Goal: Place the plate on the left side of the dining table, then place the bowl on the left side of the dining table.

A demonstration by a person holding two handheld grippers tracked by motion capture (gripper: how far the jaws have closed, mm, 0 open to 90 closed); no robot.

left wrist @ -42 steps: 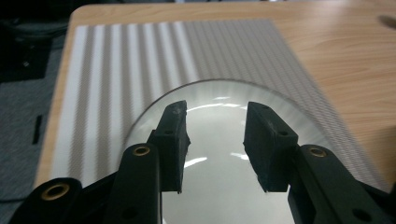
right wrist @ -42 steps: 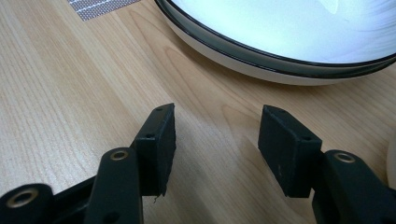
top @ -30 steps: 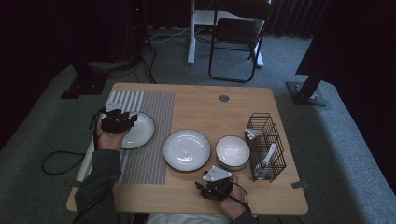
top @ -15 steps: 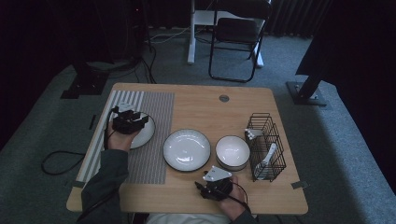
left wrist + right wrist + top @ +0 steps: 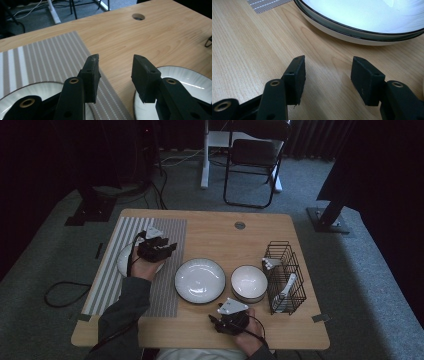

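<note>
Three white dishes stand in a row on the wooden table [image 5: 210,232]. The left plate [image 5: 125,261] lies on a grey striped placemat [image 5: 107,285]. A dark-rimmed middle plate [image 5: 200,280] and a bowl [image 5: 249,282] follow to its right. My left gripper [image 5: 167,247] hovers over the left plate's right side, open and holding nothing. In the left gripper view its jaws [image 5: 116,65] frame the placemat's edge [image 5: 62,52], with the left plate [image 5: 42,91] and the middle plate [image 5: 192,78] below. Near the table's front edge my right gripper [image 5: 222,315] rests open. Its jaws [image 5: 329,62] face the middle plate [image 5: 362,22].
A black wire basket [image 5: 284,277] with white utensils stands at the right of the bowl. A cable hole [image 5: 240,225] sits near the table's far edge. Beyond the table are a folding chair [image 5: 252,157] and cables on the grey floor.
My left hand has carried its gripper to the right, from the left plate's far-left edge to its right side, closer to the middle plate. The right gripper has stayed put.
</note>
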